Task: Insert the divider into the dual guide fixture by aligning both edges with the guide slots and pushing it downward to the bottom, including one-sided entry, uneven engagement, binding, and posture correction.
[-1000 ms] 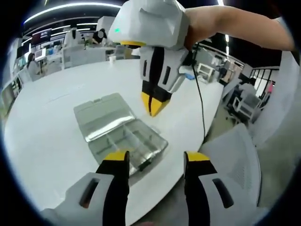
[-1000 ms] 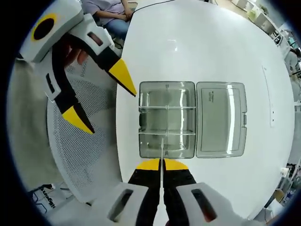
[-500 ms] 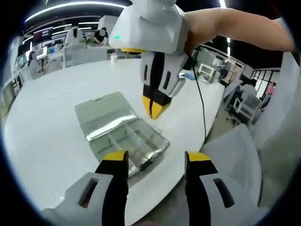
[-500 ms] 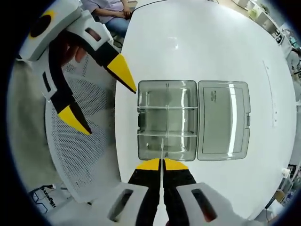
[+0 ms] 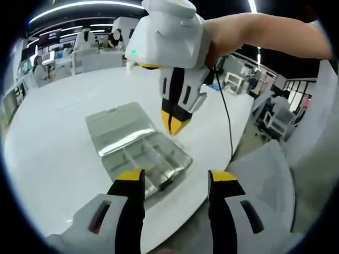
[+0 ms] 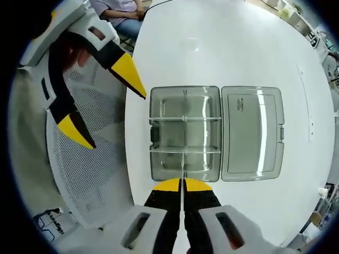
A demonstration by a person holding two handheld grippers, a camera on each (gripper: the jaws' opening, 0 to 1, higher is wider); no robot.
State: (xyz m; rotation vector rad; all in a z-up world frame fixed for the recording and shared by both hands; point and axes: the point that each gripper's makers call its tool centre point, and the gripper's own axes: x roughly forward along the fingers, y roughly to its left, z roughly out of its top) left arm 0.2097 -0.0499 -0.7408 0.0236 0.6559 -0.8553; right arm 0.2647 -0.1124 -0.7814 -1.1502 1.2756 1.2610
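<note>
A clear plastic box (image 6: 185, 132) lies on the white table with its lid (image 6: 251, 132) folded open to the right; thin clear dividers cross its tray. My right gripper (image 6: 181, 185) hovers above the box's near edge, shut on a thin clear divider (image 6: 183, 166) that I see edge-on, pointing into the tray. In the left gripper view the right gripper (image 5: 175, 124) hangs tip-down over the box (image 5: 145, 156) and lid (image 5: 114, 127). My left gripper (image 5: 176, 179) is open and holds nothing, off the table's edge. The right gripper view shows the left gripper (image 6: 106, 106) beside the box.
The round white table (image 6: 228, 47) has its edge close to the box. A white mesh chair (image 6: 90, 174) stands below the left gripper. A seated person (image 6: 119, 13) is at the table's far edge. A black cable (image 5: 228, 121) trails over the table. Office desks (image 5: 79, 53) stand behind.
The right gripper has drifted slightly over the box with the divider still in it, and the box looks a little nearer. The left gripper stays open in about the same place.
</note>
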